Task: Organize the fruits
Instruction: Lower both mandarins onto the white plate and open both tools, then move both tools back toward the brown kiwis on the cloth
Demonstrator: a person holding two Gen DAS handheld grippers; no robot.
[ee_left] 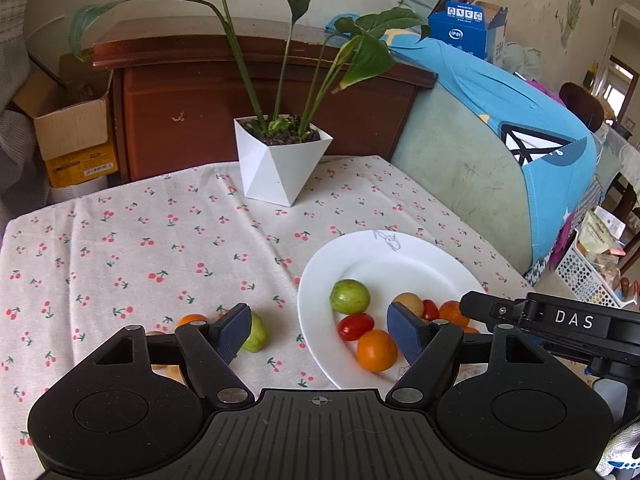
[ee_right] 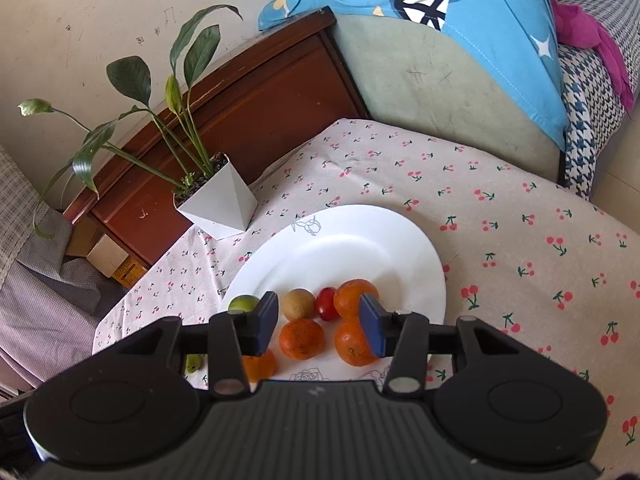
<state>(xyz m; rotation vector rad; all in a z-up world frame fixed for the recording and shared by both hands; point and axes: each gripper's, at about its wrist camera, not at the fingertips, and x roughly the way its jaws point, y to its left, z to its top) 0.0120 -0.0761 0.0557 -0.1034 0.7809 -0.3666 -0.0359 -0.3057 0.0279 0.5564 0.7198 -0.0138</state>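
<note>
A white plate [ee_left: 400, 256] on the cherry-print cloth holds a green fruit [ee_left: 349, 296], a red tomato [ee_left: 355, 326], an orange [ee_left: 377, 350] and more small fruit. My left gripper [ee_left: 318, 334] is open and empty over the plate's left rim. A green fruit [ee_left: 258, 333] and an orange [ee_left: 191, 319] lie on the cloth by its left finger. My right gripper [ee_right: 320, 322] is open and empty above the plate [ee_right: 360, 236], over several oranges [ee_right: 301, 338], a tan fruit [ee_right: 299, 303] and a red tomato [ee_right: 326, 303].
A white pot with a leafy plant [ee_left: 280, 160] stands at the back of the table. A wooden cabinet [ee_left: 256, 100] and a cushioned seat with blue cloth [ee_left: 500, 128] are behind. The right gripper's body [ee_left: 560, 320] shows at the right of the left wrist view.
</note>
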